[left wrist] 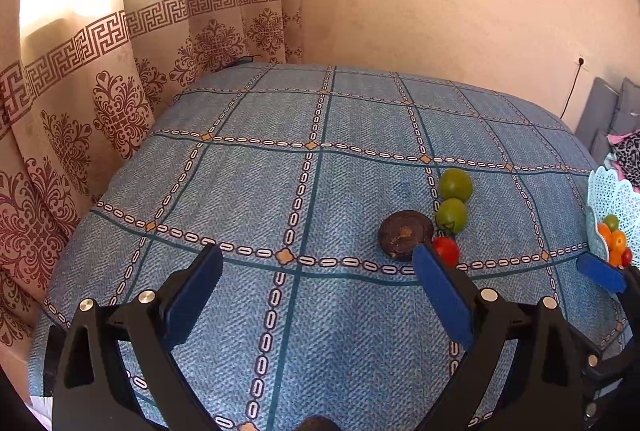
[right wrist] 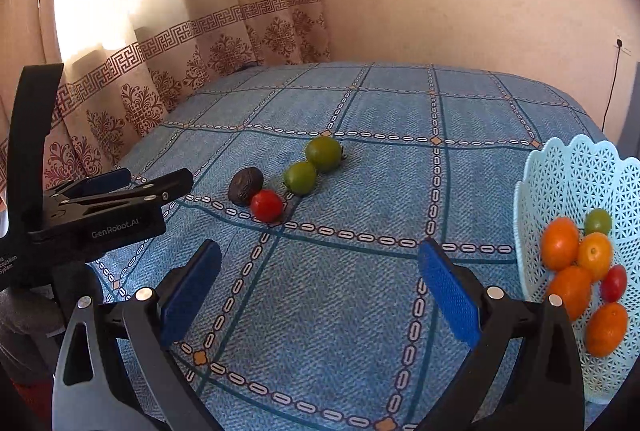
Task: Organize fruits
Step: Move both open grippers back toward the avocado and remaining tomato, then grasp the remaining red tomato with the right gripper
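With both the left gripper [left wrist: 316, 273] and right gripper [right wrist: 320, 267] wide open and empty, I should straddle the red tomato [right wrist: 266, 206] squarely, clear of the dark fruit [right wrist: 245, 185] touching it, before carrying it to the basket [right wrist: 560, 175].

The left gripper [left wrist: 318, 267] hangs above the bed with its jaws spread wide, the two blue pads [left wrist: 192, 297] angled outward and nothing between them. Seen from the right wrist camera, the same tool [right wrist: 120, 187] lies nearly level off to the left, its black body pointing across toward the right. The right gripper [right wrist: 320, 263] is likewise held clear of the cover, jaws wide apart and empty, its blue pads [right wrist: 448, 295] tilted away from each other. From the left wrist camera one blue tip of it [left wrist: 600, 273] pokes in at the right edge.
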Tool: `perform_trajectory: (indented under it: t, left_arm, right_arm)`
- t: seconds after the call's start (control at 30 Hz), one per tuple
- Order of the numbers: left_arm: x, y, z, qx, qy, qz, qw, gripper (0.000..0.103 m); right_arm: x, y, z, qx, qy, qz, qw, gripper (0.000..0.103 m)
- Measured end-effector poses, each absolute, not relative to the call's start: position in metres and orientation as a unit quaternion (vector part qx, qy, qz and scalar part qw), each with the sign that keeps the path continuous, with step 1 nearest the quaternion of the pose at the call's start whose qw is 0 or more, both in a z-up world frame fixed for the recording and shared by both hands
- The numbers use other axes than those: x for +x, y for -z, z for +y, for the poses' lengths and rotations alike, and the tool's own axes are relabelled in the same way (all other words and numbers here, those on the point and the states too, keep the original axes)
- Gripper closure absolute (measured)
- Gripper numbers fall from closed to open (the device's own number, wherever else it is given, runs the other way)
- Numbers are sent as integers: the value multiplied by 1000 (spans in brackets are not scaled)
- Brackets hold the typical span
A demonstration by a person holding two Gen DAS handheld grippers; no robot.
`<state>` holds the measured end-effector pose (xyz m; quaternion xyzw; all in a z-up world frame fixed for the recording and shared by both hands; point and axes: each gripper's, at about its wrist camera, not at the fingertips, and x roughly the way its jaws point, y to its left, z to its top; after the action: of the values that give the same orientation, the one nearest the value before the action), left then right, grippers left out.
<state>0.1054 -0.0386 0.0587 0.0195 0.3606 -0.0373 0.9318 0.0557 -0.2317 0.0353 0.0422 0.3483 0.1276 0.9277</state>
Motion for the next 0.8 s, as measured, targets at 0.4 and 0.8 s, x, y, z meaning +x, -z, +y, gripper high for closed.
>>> perform_trajectory:
  t: [0.4,0.8]
  left_arm:
    - [110,-56,-5,7,13,361,932,8]
    - [114,-53,5,-4,10,366,930,8]
  right_arm:
    - [107,-14,-188,29,-152,389,908,25]
    - [126,-3,-184,29,-155,407,900,63]
